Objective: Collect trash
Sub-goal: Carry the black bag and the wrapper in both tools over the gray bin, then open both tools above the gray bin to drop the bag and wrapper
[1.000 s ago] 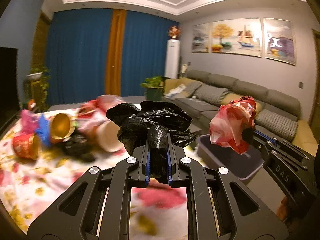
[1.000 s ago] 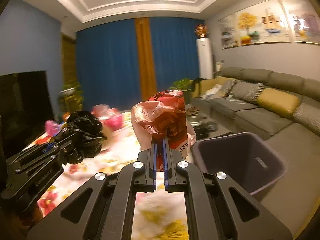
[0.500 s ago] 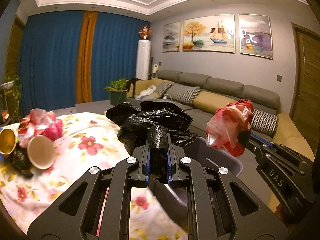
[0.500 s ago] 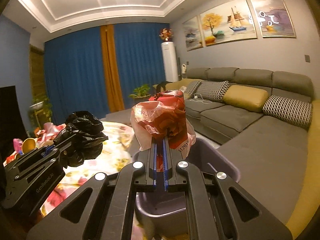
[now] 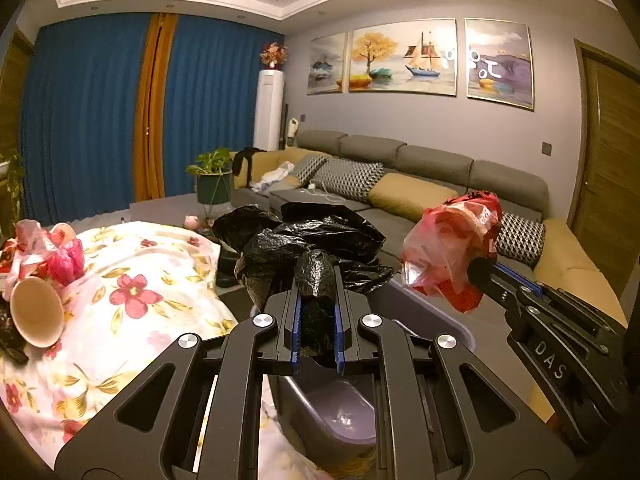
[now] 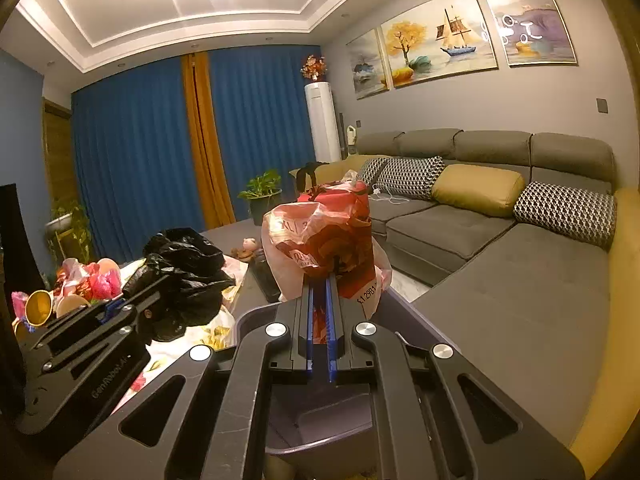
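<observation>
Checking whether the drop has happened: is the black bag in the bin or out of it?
Out. The black bag is clamped in the left gripper, held above the grey bin, whose visible inside looks bare.

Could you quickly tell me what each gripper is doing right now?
Left gripper: shut on the black plastic bag.
Right gripper: shut on the red plastic bag.

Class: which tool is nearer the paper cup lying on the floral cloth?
Left. The left tool is beside the cloth holding the paper cup; the right tool is farther, over the bin.
</observation>
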